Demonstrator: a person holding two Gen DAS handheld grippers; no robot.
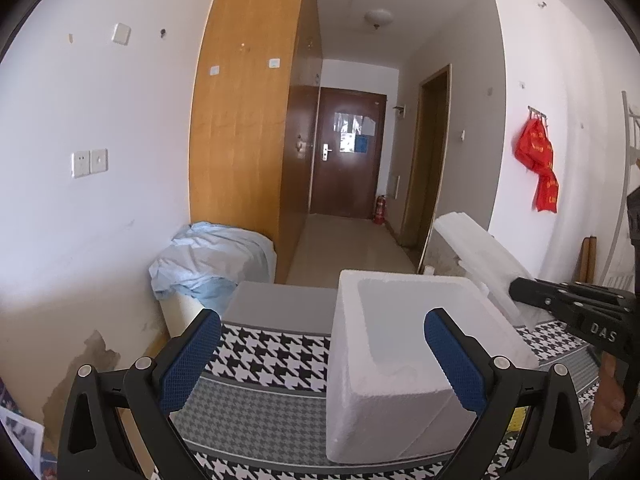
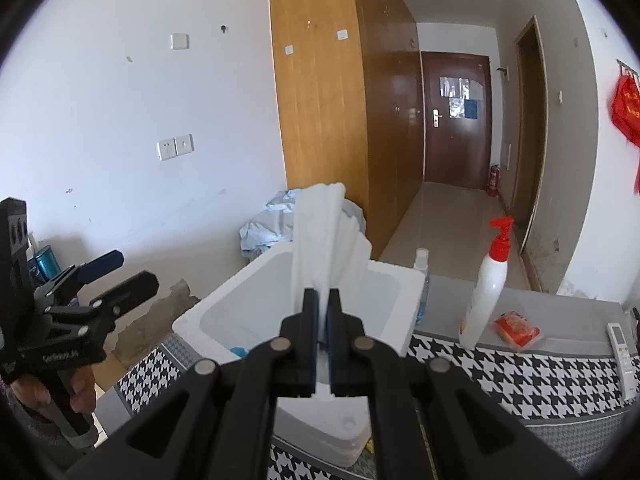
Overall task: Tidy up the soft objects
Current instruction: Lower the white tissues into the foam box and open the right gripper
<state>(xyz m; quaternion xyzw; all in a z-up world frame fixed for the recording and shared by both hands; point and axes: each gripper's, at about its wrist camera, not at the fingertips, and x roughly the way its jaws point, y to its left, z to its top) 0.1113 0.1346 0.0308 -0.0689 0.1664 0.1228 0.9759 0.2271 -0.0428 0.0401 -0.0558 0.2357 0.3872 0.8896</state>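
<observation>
Halfway at best, going by what shows. White folded foam sheet [image 2: 326, 236] pinched at its lower edge in the right gripper [image 2: 323, 320], jaws pressed together on it, sheet standing up over the open white styrofoam box [image 2: 392, 280]. From the left wrist view, same sheet [image 1: 480, 256] seen sticking out beyond the box's far right corner, with the right gripper [image 1: 520, 290] clamped on its end. So: picked up and carried to the box, not yet dropped in.

Left gripper [image 1: 322, 360] empty, blue pads [image 1: 192, 356] spread wide, hanging just in front of the box's near wall [image 1: 384, 400]. Looks ready to steady the box or help tuck the sheet, but only a guess.

Inside the box: mostly bare white floor, plus a small blue something [image 2: 239, 350] at the bottom edge, too hidden to name. Not much packed so far, then.

Left to do, probably: lower the sheet in, let go, then hunt for other soft stuff. Orange-red packet [image 2: 516, 330] on the houndstooth cloth [image 2: 520, 376] might count, hard to tell. White pump bottle with red top [image 2: 486, 292], small clear bottle [image 2: 421, 264] and remote control [image 2: 621, 350] also on the table, none of them soft-looking. Crumpled pale blue sheet [image 1: 208, 256] heaped off behind the table, maybe a candidate too.
</observation>
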